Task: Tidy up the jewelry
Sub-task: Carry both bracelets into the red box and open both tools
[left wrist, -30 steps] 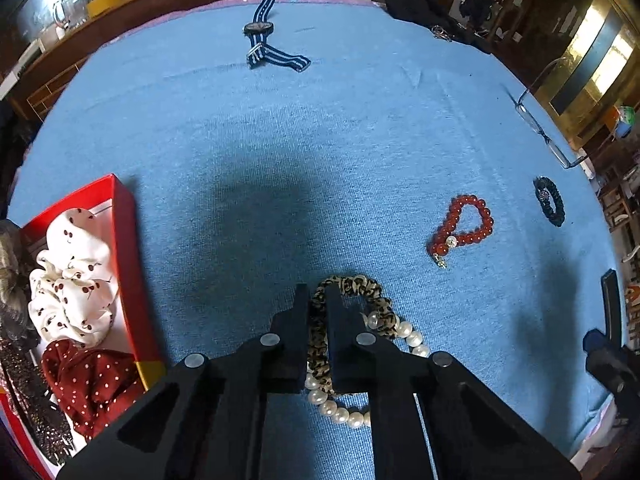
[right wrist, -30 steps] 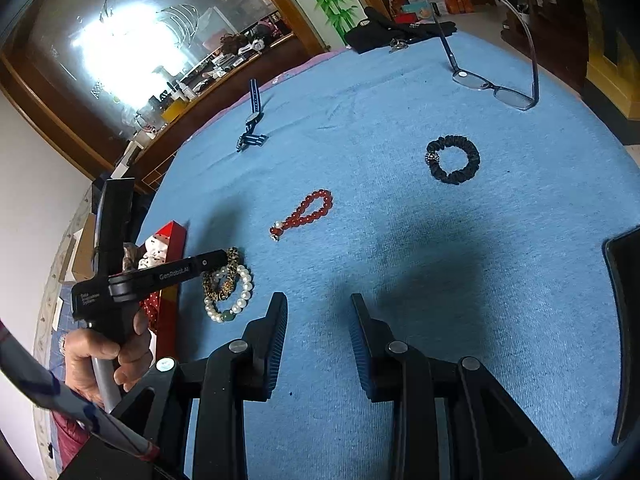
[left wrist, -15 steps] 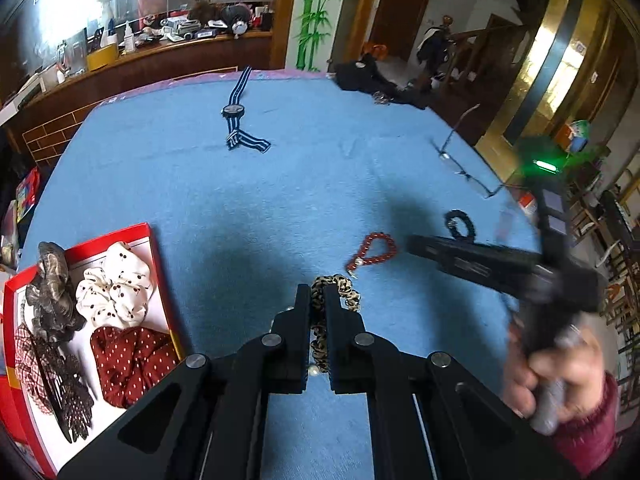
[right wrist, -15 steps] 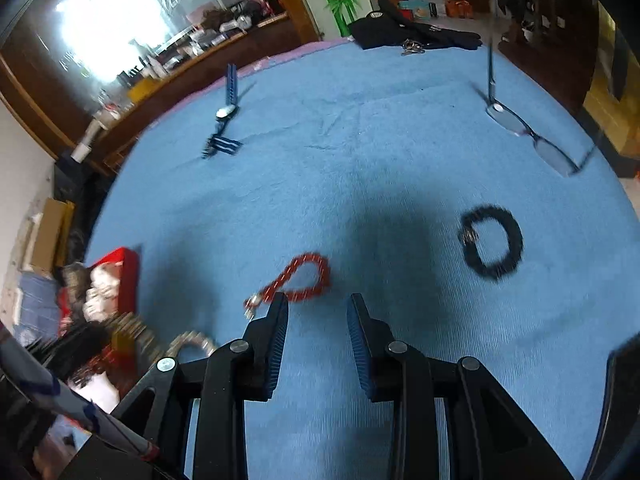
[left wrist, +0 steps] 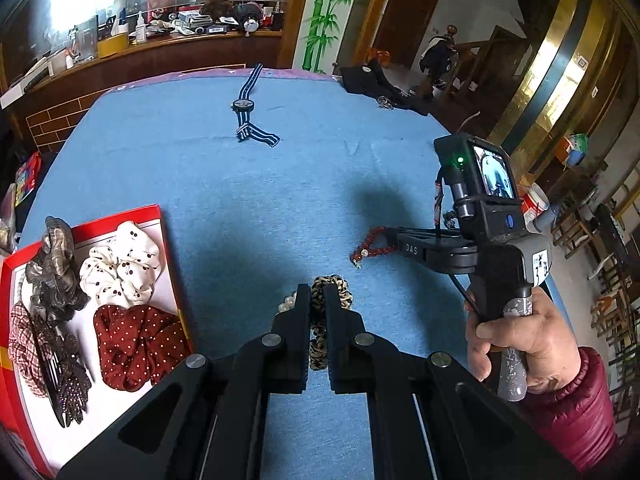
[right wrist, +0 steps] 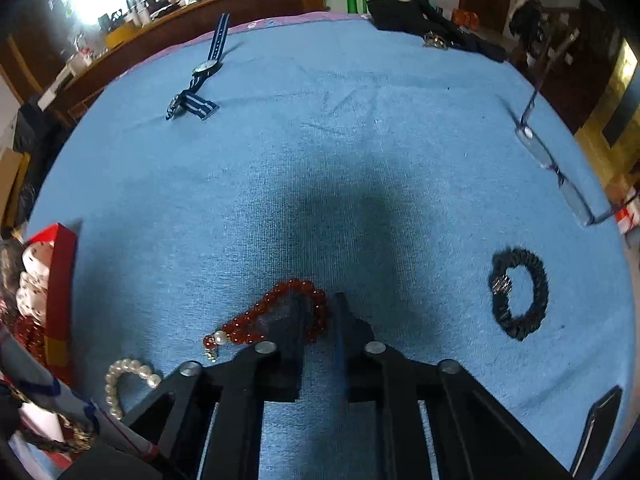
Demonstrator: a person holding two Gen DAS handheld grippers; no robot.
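My left gripper (left wrist: 318, 294) is shut on a leopard-print bracelet (left wrist: 334, 285) and holds it above the blue cloth, with the pearl bracelet (left wrist: 287, 305) just below its left finger. The pearl bracelet also shows in the right wrist view (right wrist: 125, 376), lying on the cloth. My right gripper (right wrist: 320, 300) is low over the red bead bracelet (right wrist: 260, 312), its jaws narrowly apart with the bracelet's right side between the fingers. In the left wrist view the right gripper (left wrist: 390, 236) reaches the red beads (left wrist: 370, 244) from the right.
A red box (left wrist: 166, 240) with several scrunchies sits at the left. A striped-strap watch (left wrist: 244, 106) lies far across the cloth. A black scrunchie (right wrist: 520, 294) and glasses (right wrist: 554, 168) lie at the right. Dark cloth and keys (right wrist: 434, 40) sit at the far edge.
My left gripper has lifted the leopard bracelet off the pearl one and pulled back. My right gripper has moved left and down onto the red bead bracelet and narrowed its jaws.
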